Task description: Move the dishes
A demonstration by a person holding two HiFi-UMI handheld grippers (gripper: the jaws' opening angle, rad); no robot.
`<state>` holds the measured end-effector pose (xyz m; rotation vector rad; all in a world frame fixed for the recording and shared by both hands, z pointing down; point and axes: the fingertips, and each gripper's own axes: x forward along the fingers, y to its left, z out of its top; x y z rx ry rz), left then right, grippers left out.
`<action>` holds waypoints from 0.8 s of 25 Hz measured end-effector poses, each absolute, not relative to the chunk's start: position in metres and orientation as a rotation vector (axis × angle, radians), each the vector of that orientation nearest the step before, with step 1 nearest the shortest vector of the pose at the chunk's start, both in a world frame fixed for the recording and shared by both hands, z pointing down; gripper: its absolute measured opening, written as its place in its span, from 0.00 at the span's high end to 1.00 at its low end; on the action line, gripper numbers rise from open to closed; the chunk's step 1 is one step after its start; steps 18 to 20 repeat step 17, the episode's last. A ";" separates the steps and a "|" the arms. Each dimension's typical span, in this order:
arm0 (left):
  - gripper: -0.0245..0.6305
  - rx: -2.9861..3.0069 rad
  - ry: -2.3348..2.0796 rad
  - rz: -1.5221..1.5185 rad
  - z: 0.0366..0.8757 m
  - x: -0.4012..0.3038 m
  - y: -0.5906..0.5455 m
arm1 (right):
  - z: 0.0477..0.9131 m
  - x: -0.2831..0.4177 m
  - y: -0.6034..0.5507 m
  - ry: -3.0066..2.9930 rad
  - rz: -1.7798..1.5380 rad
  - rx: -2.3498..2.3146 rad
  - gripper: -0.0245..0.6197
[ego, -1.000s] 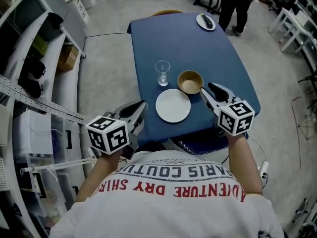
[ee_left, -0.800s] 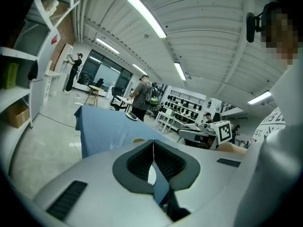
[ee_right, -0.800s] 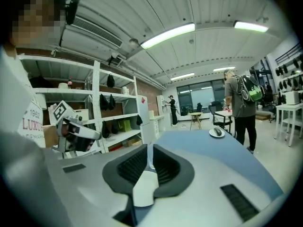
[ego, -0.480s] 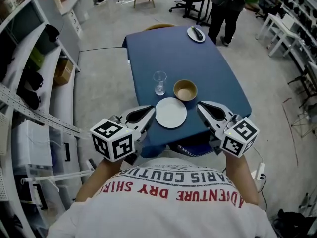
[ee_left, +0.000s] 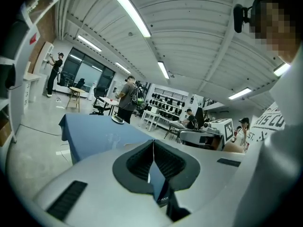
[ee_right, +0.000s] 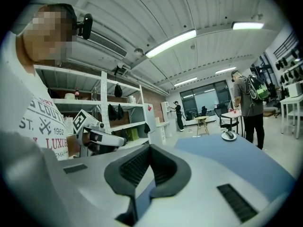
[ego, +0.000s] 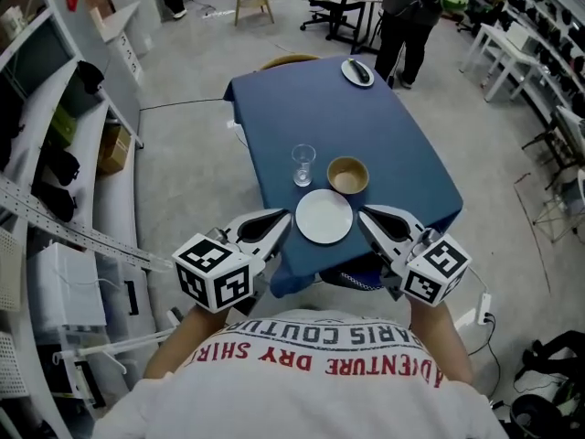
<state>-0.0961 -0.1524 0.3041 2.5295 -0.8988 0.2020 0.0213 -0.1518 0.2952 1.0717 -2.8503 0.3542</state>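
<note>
Dishes sat at the near end of the table: white plate closest, brown bowl and glass just behind. Left gripper and right gripper were on each side of the plate, jaws pressed together and empty, likely to stay close to it.

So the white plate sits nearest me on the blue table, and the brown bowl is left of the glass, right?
No: the head view shows the brown bowl right of the glass; the white plate is nearest you.
</note>
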 end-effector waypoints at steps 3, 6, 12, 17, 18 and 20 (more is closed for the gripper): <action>0.92 2.562 -0.886 0.225 0.306 -0.098 -0.149 | 0.301 0.024 -0.148 -2.806 0.367 1.116 0.93; 0.92 2.581 -0.873 0.228 0.306 -0.096 -0.145 | 0.305 0.029 -0.142 -2.796 0.401 1.144 0.93; 0.92 2.569 -0.880 0.245 0.310 -0.096 -0.141 | 0.311 0.030 -0.139 -2.782 0.434 1.160 0.93; 0.92 2.533 -0.898 0.239 0.316 -0.105 -0.141 | 0.316 0.023 -0.139 -2.782 0.451 1.145 0.93; 0.92 2.533 -0.898 0.239 0.316 -0.105 -0.141 | 0.316 0.023 -0.139 -2.782 0.451 1.145 0.93; 0.92 2.533 -0.898 0.239 0.316 -0.105 -0.141 | 0.316 0.023 -0.139 -2.782 0.451 1.145 0.93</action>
